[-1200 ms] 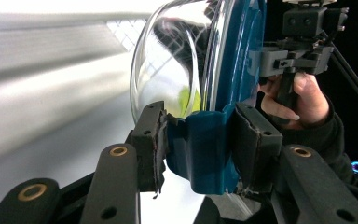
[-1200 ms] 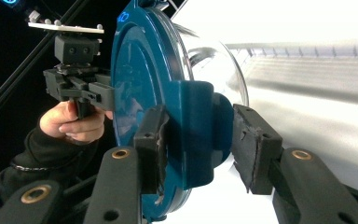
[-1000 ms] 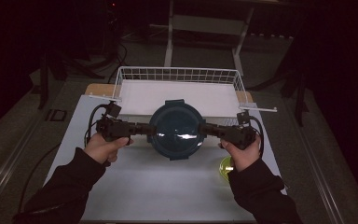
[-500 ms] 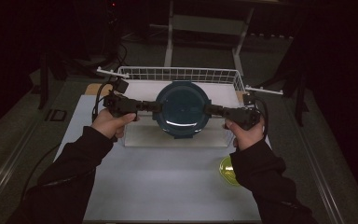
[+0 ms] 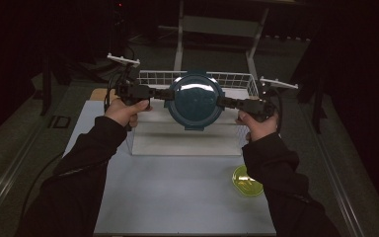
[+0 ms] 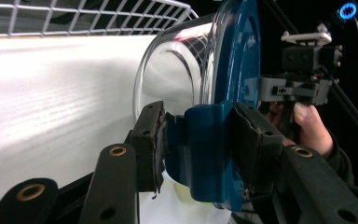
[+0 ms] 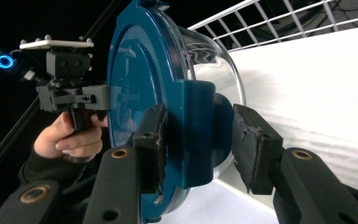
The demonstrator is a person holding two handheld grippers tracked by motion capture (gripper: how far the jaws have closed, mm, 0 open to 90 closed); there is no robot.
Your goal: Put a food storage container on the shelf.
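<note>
White table (image 5: 177, 187) with wire basket (image 5: 237, 81) at back (dark room). Left gripper (image 5: 160, 94) and right gripper (image 5: 227, 102) each clamp a side tab of the blue-lidded container (image 5: 195, 98), held above the basket

no readable text, labels or numbers anywhere

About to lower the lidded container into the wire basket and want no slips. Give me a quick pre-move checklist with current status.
1. Left gripper clamped on the container's blue side latch: ok.
2. Right gripper clamped on the opposite latch: cannot tell; one pad stands off it.
3. Container level between both grippers: ok.
4. Container above the wire basket: ok.
5. Basket floor under it free of objects: ok where visible.
6. Yellow-green dish out of the path: ok.
</note>
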